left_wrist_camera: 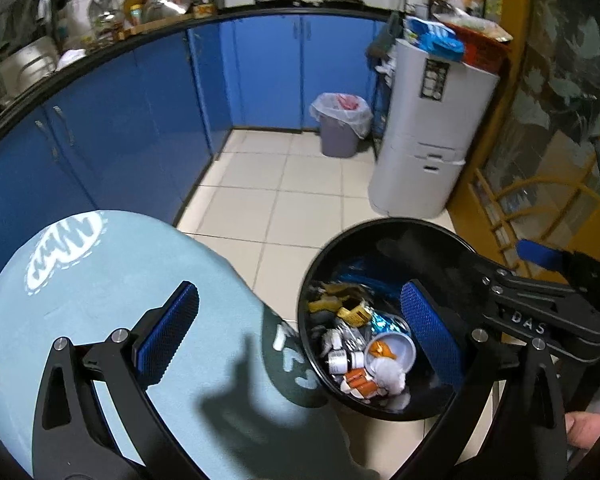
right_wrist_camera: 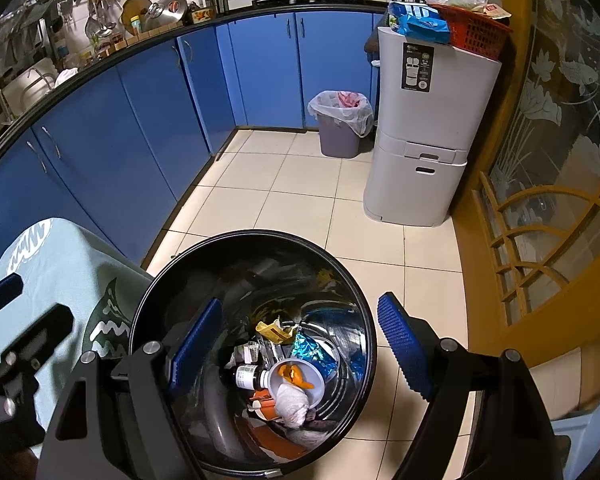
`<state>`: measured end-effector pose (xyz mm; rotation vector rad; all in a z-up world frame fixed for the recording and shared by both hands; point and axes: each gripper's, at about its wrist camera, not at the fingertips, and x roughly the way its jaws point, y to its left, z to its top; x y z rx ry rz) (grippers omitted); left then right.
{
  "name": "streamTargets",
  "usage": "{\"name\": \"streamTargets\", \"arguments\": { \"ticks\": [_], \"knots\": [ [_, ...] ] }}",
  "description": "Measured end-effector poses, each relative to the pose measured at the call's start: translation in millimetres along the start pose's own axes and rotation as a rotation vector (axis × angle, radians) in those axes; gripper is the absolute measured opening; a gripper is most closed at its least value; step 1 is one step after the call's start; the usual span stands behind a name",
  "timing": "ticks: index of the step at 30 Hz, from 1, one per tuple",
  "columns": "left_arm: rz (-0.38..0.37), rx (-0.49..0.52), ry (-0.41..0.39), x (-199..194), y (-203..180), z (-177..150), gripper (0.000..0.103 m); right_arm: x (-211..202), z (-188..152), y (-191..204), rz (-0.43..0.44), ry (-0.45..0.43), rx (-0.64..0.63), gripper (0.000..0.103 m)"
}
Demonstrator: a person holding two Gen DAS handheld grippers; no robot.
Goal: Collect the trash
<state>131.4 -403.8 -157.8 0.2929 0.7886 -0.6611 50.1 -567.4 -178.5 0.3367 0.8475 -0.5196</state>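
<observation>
Black bin (right_wrist_camera: 172, 280) on tile floor holds trash; right gripper (right_wrist_camera: 300, 344) fingers wide above it, left gripper (left_wrist_camera: 300, 336) wide, both empty.

Left wrist view looks down and forward from above the pale blue tablecloth (left_wrist_camera: 112, 320), the black bin (left_wrist_camera: 384, 320) low on its right; right wrist view sits almost directly over that bin (right_wrist_camera: 252, 352), peering straight into it — very close. Both face the same kitchen corner — blue cabinets (left_wrist_camera: 140, 120), lined grey bin (right_wrist_camera: 342, 124), white appliance (right_wrist_camera: 428, 128).
</observation>
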Motion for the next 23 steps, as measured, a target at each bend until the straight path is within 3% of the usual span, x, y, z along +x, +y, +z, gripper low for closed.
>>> {"name": "streamTargets", "arguments": {
  "ticks": [23],
  "knots": [
    [0.009,0.052,0.029,-2,-8,1,0.100,0,0,6,0.005,-0.003,-0.007,0.078]
  ]
}}
